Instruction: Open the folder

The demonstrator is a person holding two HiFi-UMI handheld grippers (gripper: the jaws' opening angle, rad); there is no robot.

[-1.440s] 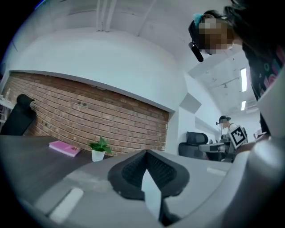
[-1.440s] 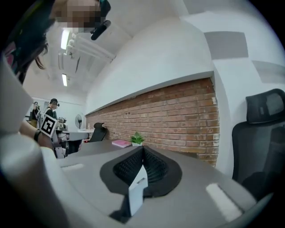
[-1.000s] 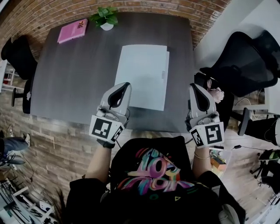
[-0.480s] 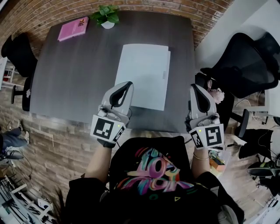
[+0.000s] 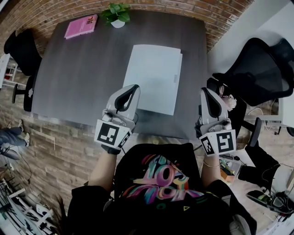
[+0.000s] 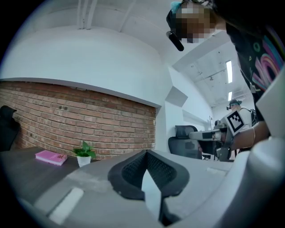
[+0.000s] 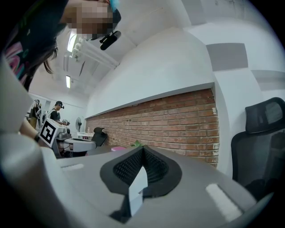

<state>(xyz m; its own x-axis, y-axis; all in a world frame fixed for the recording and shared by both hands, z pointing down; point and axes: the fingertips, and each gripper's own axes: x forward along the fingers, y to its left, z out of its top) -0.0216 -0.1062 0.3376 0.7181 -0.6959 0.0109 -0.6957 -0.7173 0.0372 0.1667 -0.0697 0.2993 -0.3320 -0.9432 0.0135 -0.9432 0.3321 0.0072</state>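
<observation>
A white folder (image 5: 154,78) lies closed and flat on the dark grey table (image 5: 82,78), near its middle. My left gripper (image 5: 134,87) is held level and shut, empty, its tip over the folder's near left corner; whether it touches I cannot tell. My right gripper (image 5: 205,91) is also shut and empty, to the right of the folder at the table's near right edge. In the left gripper view the closed jaws (image 6: 146,153) hide the folder. The right gripper view shows its closed jaws (image 7: 142,149) with nothing between them.
A small potted plant (image 5: 117,13) and a pink book (image 5: 81,26) sit at the table's far edge. A black office chair (image 5: 257,69) stands to the right, another (image 5: 20,50) to the left. Brick wall lies beyond the table.
Both grippers keep their places and stay shut. Only the head view has shifted a little.
</observation>
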